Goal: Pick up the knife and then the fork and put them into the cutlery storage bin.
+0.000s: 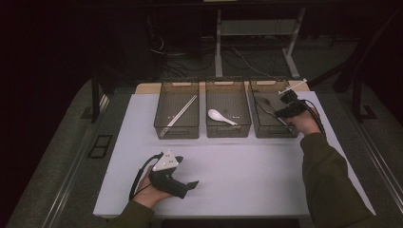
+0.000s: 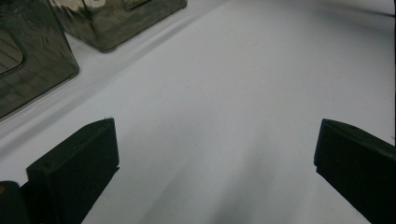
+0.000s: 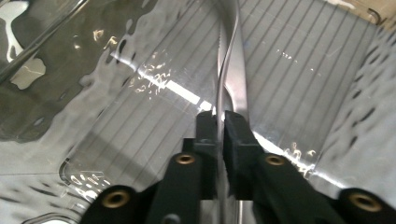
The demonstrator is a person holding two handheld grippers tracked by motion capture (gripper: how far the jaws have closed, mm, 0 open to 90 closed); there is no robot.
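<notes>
The right tool (image 3: pixel 219 122) is pinching a metal knife (image 3: pixel 232 70) inside the right-hand bin (image 1: pixel 273 130); its blade is pointing toward twelve o'clock; the left tool (image 2: pixel 215 158) is resting spread on the table (image 1: pixel 237 171).

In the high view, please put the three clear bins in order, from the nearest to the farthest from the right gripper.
1. The right bin: the right gripper is inside it, shut on a metal utensil.
2. The middle bin, with the white spoon, next to it on the left.
3. The left bin, with the chopsticks, at the far left of the row.
</notes>
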